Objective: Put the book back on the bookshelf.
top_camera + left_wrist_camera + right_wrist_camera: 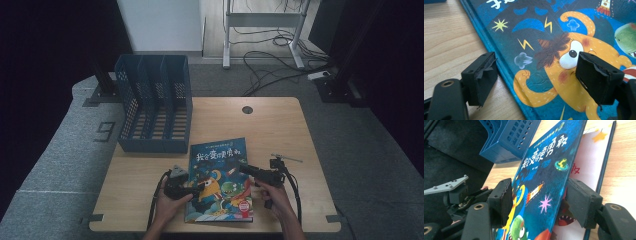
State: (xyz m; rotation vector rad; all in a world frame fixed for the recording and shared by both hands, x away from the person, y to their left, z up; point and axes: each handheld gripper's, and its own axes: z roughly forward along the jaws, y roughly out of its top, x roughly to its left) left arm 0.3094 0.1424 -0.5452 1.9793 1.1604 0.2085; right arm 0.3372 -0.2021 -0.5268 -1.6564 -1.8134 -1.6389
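A blue picture book (218, 156) with an orange cartoon creature lies on the wooden table (280, 125) near its front edge. My left gripper (197, 188) is open at the book's left edge. In the left gripper view, one jaw of the left gripper (536, 77) stands over bare wood and the other over the cover (544, 32). My right gripper (243, 168) is at the book's right side. In the right gripper view, the raised front cover (544, 157) passes between the spread jaws of my right gripper (539, 200), and a white inner page (584, 162) shows beneath it.
A blue slotted file rack (155, 107) stands at the table's back left, close behind the book; the rack (509, 140) is also in the right gripper view. A round cable hole (247, 109) sits near the far edge. Cables lie on the floor beyond the table.
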